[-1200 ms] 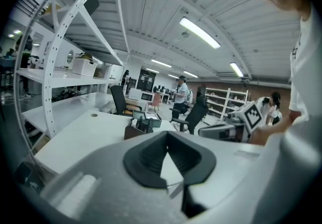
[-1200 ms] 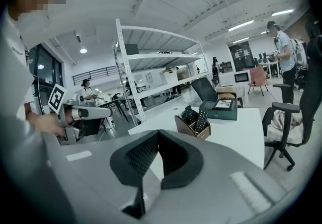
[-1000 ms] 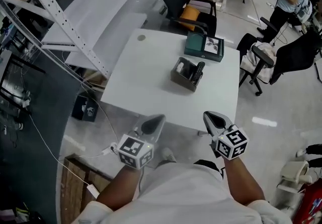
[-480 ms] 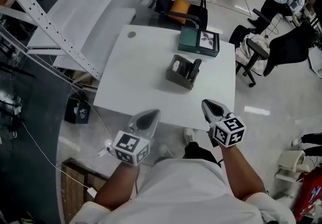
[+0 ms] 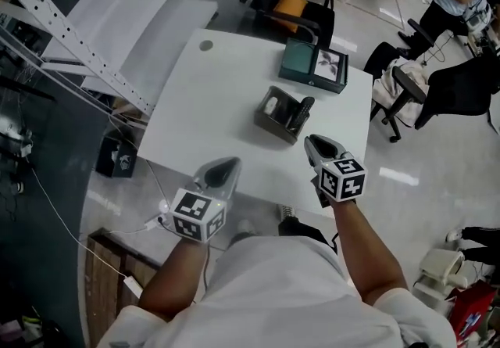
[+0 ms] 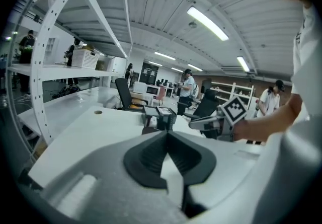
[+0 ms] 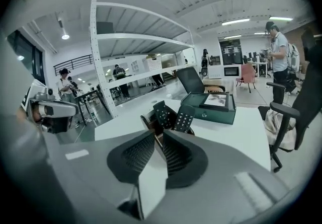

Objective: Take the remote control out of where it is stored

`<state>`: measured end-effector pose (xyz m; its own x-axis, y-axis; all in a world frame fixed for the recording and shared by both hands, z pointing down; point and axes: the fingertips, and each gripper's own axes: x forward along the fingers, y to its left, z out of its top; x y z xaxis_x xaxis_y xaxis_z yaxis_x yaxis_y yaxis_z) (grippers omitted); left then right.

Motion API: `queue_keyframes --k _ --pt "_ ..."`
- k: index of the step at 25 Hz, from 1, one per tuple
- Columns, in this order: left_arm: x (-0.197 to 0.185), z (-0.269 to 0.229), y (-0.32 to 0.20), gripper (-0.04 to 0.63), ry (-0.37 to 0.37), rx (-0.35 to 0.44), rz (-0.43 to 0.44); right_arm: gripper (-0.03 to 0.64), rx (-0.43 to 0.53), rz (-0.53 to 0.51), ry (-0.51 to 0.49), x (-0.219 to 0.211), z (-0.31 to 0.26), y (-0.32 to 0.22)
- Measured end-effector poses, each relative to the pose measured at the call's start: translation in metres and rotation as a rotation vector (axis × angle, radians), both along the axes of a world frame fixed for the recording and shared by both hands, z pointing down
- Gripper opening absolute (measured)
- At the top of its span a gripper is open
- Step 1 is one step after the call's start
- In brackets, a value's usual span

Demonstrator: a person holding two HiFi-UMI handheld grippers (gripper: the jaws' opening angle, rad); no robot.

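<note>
Your right gripper (image 5: pixel 314 147): jaws a crack apart, just been opening, nothing between them. Your left gripper (image 5: pixel 221 172): jaws together, empty. Remote control (image 5: pixel 301 111) sits upright in the holder (image 5: pixel 269 123), centre frame on the table (image 5: pixel 203 104), just above the right gripper.

A box (image 5: pixel 273 116) sits on the desk (image 5: pixel 211 104), just in front of the right hand-held gripper (image 5: pixel 312 143). The remote control (image 5: pixel 302 110) stands in the box's right part. A flat case (image 5: pixel 312 65) lies farther off, behind the box. The left hand-held gripper (image 5: pixel 225 166) is at the desk's near edge, left of the right one.
</note>
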<state>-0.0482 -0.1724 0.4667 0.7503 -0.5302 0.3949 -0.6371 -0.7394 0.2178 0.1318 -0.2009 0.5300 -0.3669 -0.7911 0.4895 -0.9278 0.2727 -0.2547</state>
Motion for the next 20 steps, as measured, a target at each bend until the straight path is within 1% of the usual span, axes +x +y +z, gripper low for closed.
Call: queue_keyframes --k 4,5,8,12,15,20 --pt "0.008 0.007 -0.015 0.003 -0.01 -0.015 -0.047 0.081 -0.035 0.041 -0.013 0.021 0.021 -0.033" --pt "0.01 0.009 -0.017 0.003 -0.012 -0.021 -0.054 0.097 -0.047 0.056 -0.024 0.026 0.025 -0.041" --pt "0.015 0.013 -0.021 0.003 -0.015 -0.037 -0.07 0.176 -0.077 0.091 -0.071 0.032 0.036 -0.062" --pt "0.022 0.015 -0.022 0.003 -0.02 -0.048 -0.086 0.222 -0.104 0.095 -0.108 0.031 0.047 -0.08" --pt "0.022 0.016 -0.023 0.003 -0.02 -0.05 -0.103 0.236 -0.122 0.088 -0.117 0.026 0.055 -0.09" --pt "0.014 0.015 -0.019 0.003 -0.03 -0.054 -0.123 0.241 -0.158 0.118 -0.099 0.025 0.067 -0.1"
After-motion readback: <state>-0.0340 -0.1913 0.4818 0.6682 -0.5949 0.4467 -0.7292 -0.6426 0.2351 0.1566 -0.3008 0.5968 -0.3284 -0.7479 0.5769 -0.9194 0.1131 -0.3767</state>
